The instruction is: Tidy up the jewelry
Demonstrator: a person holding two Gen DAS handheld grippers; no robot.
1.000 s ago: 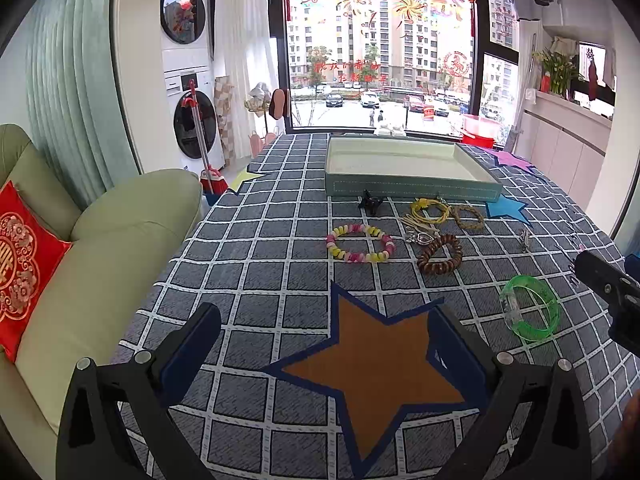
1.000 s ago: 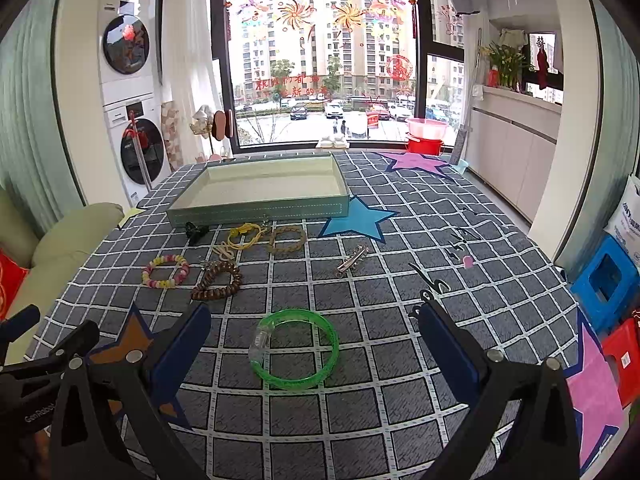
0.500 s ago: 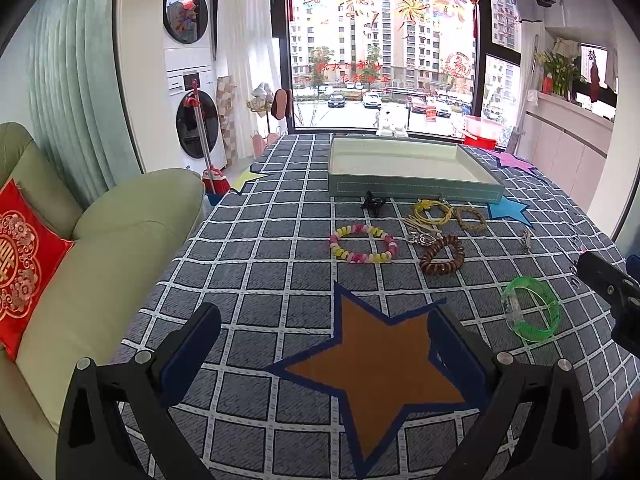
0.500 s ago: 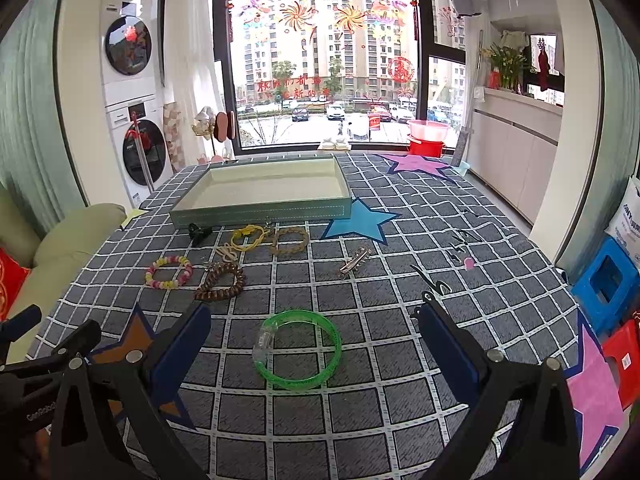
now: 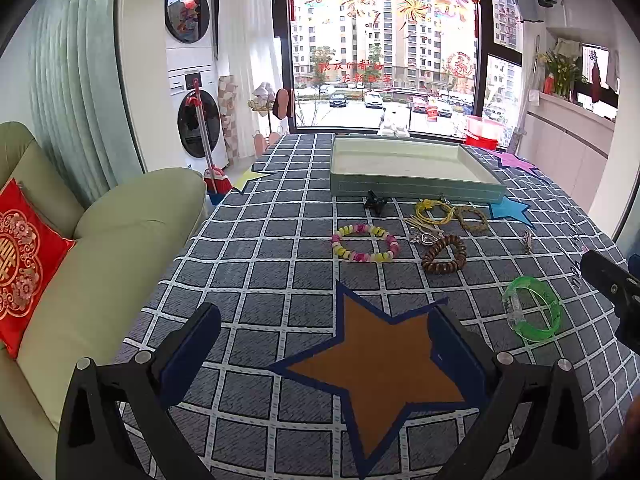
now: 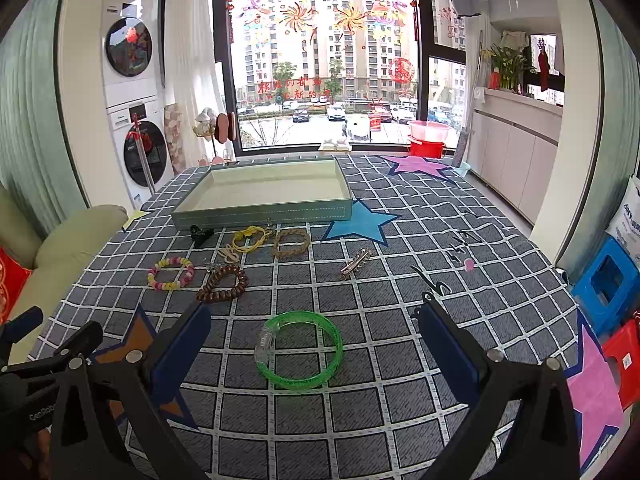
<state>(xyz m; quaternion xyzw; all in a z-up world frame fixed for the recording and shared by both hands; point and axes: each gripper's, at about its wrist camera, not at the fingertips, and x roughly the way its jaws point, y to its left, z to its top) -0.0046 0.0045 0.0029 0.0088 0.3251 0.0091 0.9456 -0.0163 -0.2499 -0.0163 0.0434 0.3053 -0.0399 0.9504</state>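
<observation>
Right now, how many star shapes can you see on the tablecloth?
4, maybe more out of view: orange star under the left gripper, blue star beside the tray, purple star by the window, pink star at the right edge.

I see grey tablecloth (image 6: pixel 400 320) with white grid; orange star (image 5: pixel 380 368) edged navy; blue star (image 6: pixel 356 222); pink star (image 6: pixel 414 164); bangle (image 6: pixel 300 354) translucent green; beaded bracelet (image 5: pixel 365 242) pink, yellow, white; coil bracelet (image 5: pixel 444 254) brown; cord loop (image 5: pixel 434 211) yellow; tray (image 6: pixel 264 212) pale teal, cream inside; cushion (image 5: pixel 24 260) red with gold motif.
</observation>
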